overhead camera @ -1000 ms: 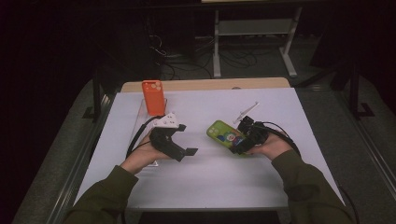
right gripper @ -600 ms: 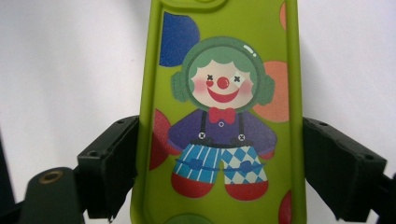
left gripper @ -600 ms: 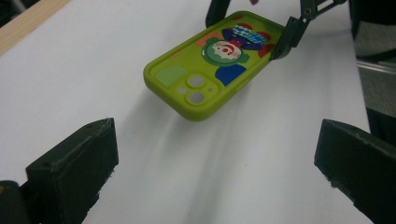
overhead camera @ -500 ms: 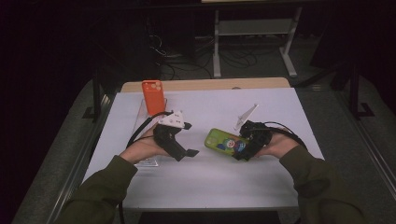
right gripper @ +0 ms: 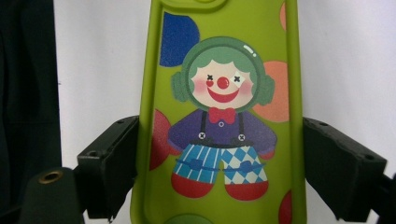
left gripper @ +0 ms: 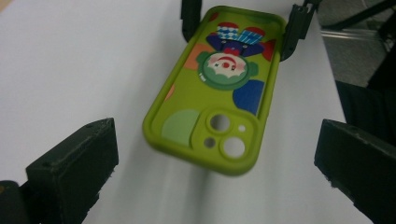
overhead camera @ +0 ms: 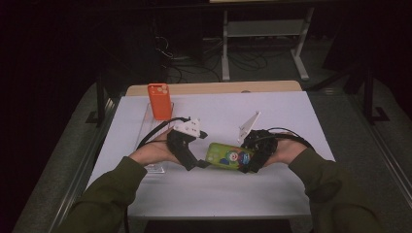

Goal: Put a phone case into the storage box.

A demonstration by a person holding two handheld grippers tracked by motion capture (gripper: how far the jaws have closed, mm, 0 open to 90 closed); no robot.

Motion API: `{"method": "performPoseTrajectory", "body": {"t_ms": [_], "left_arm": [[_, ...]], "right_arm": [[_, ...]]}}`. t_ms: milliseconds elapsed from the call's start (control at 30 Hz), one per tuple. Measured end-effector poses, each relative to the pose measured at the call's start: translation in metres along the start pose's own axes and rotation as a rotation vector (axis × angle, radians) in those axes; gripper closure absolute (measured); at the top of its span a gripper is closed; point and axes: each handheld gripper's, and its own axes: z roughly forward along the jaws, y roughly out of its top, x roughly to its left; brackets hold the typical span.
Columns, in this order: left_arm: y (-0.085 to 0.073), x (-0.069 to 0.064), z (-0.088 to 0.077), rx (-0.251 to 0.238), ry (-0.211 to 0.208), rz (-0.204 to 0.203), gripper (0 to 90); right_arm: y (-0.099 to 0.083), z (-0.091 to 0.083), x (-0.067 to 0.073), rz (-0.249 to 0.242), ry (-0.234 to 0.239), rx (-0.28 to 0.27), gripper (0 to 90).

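1. From the high view I see my right gripper (overhead camera: pixel 248 162) clamped across the bottom end of a green phone case (overhead camera: pixel 228 156), at the middle of the white tabletop (overhead camera: pixel 204 194).
2. In the right gripper view the phone case (right gripper: pixel 219 116) runs up between my two black jaws, which press on its long sides. The jaws stand wide because the case is wide; this is a grip, not an idle open claw.
3. The case's back faces the camera: a clown with green hair, a red nose, a red bow tie and a purple top, with coloured discs printed around it.
4. In the left gripper view the case (left gripper: pixel 217 84) hangs a little above the table, tilted, with a soft shadow under it. Its camera cutout end points toward my left gripper (left gripper: pixel 217 154).
5. My left gripper's jaws are spread wide and hold nothing. The near end of the case lies between and just ahead of them, not touching either pad.
6. In the high view the left gripper (overhead camera: pixel 198 164) sits just left of the case, its tips at the case's left end. A white block on its top faces the far side.
7. An orange phone case (overhead camera: pixel 159 101) stands upright near the table's far left, well apart from both grippers.
8. A white three-cornered plate (overhead camera: pixel 248 125) rises just behind the right gripper.
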Motion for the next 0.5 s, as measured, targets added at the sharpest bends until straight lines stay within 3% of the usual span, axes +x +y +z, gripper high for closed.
{"method": "performPoseTrajectory", "body": {"t_ms": [267, 500], "left_arm": [[0.006, -0.001, 0.015, 0.043, -0.048, 0.057, 0.0], [0.006, -0.006, 0.028, 0.083, -0.078, 0.063, 0.0]], "right_arm": [[0.012, 0.003, 0.009, -0.059, 0.024, 0.007, 15.9], [0.019, 0.001, 0.013, -0.094, 0.032, -0.001, 15.8]]}}
